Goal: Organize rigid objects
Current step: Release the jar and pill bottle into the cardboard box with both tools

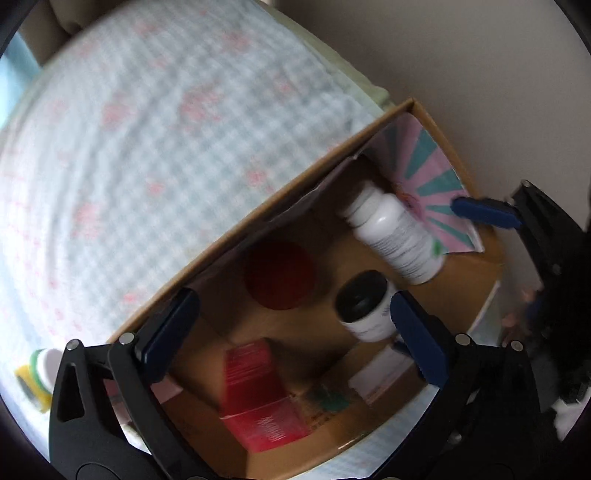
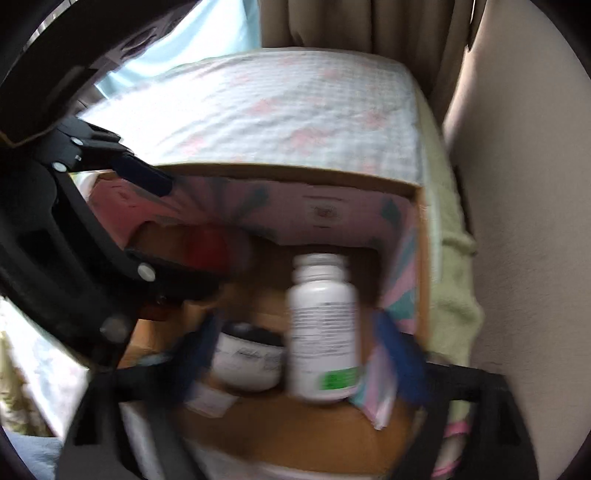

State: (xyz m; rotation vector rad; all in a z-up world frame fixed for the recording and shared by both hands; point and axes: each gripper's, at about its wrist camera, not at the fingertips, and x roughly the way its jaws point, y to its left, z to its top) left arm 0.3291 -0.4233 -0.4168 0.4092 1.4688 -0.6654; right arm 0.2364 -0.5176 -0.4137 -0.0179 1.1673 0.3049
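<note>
An open cardboard box (image 1: 295, 188) sits on a checked bedspread. Inside lie a white bottle (image 1: 395, 232), a black-capped jar (image 1: 364, 304), a red round lid (image 1: 280, 275) and a red packet (image 1: 258, 391). My left gripper (image 1: 291, 332) is open and empty above the box. In the right wrist view the white bottle (image 2: 323, 328) lies in the box (image 2: 288, 173) between my right gripper's fingers, which stand apart from it; that gripper (image 2: 306, 354) is open. The jar (image 2: 249, 363) sits left of the bottle. The right gripper's fingertip (image 1: 484, 212) shows at the box's far side.
A small yellow and green bottle (image 1: 37, 373) lies on the bedspread (image 1: 147, 147) left of the box. A wall (image 2: 524, 221) runs along the right side. Curtains (image 2: 351, 26) hang behind the bed. A green towel (image 2: 454, 280) edges the bed.
</note>
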